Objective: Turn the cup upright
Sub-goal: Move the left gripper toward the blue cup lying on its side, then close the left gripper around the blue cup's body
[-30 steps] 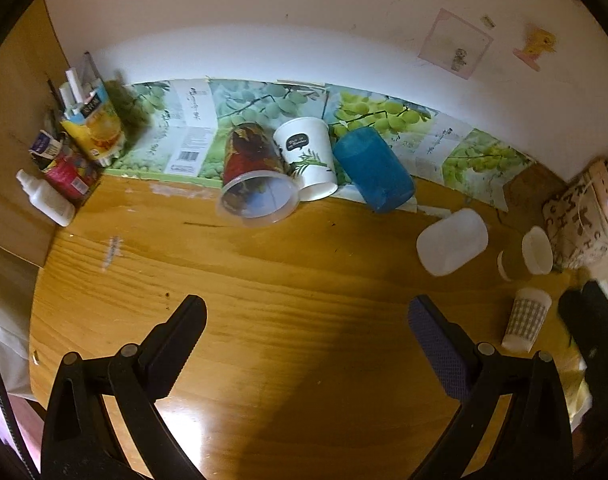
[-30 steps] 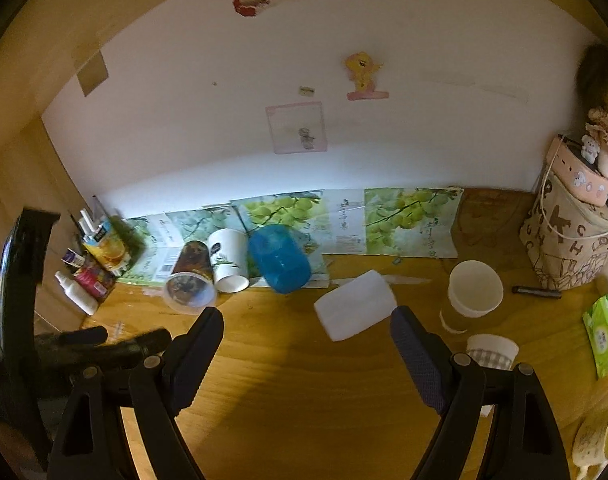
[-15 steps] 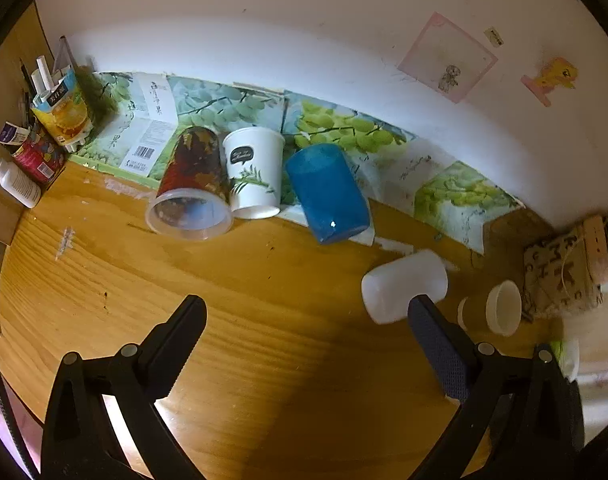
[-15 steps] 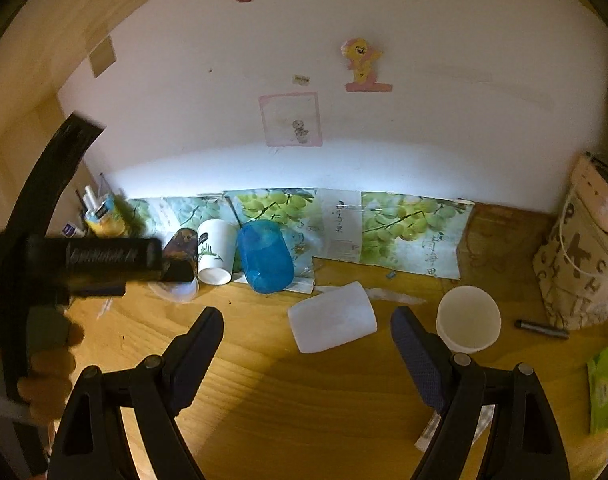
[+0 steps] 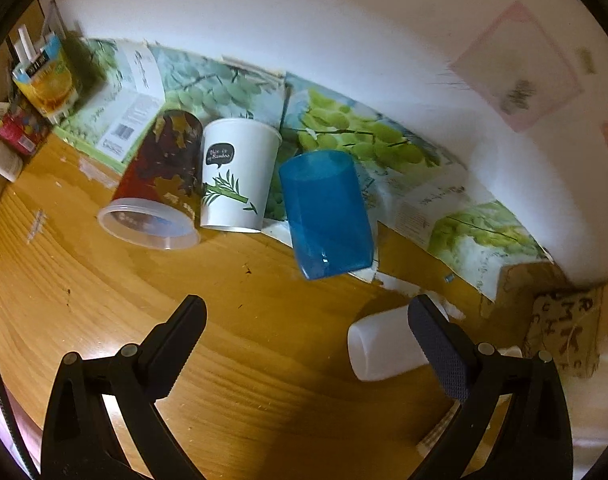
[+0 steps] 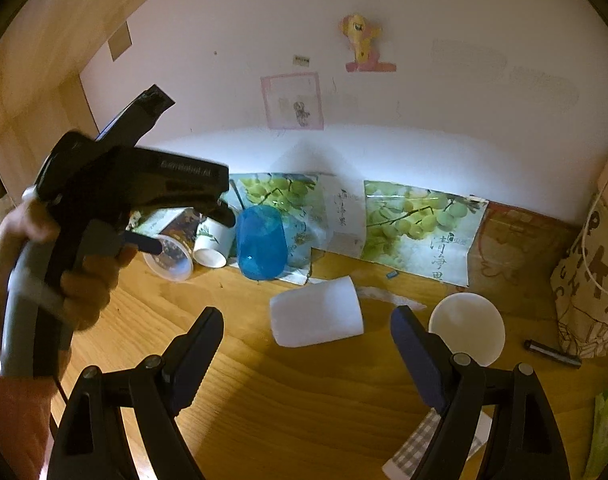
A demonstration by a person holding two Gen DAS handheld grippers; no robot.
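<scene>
Several cups lie on their sides on the wooden table: a dark patterned cup with a clear rim (image 5: 156,188), a white paper cup with a leaf print (image 5: 236,176), a blue cup (image 5: 326,216) and a plain white cup (image 5: 384,344). My left gripper (image 5: 308,320) is open and empty, just in front of the blue cup. My right gripper (image 6: 308,332) is open and empty, with the plain white cup (image 6: 316,316) lying just beyond its fingertips. The blue cup (image 6: 260,242) is farther back. The left gripper's body (image 6: 116,188) shows at the left in the right wrist view.
Grape-print paper sheets (image 6: 416,224) lean against the white wall. An upright white cup (image 6: 466,328) and a checked cup (image 6: 420,444) stand at the right, with a pen (image 6: 552,354) and a patterned bag (image 6: 588,280). Cartons and bottles (image 5: 36,92) crowd the left corner.
My left gripper has moved forward and rightward toward the blue cup, which now looks much bigger. My right gripper has closed in on the plain white cup. Both stay open.
</scene>
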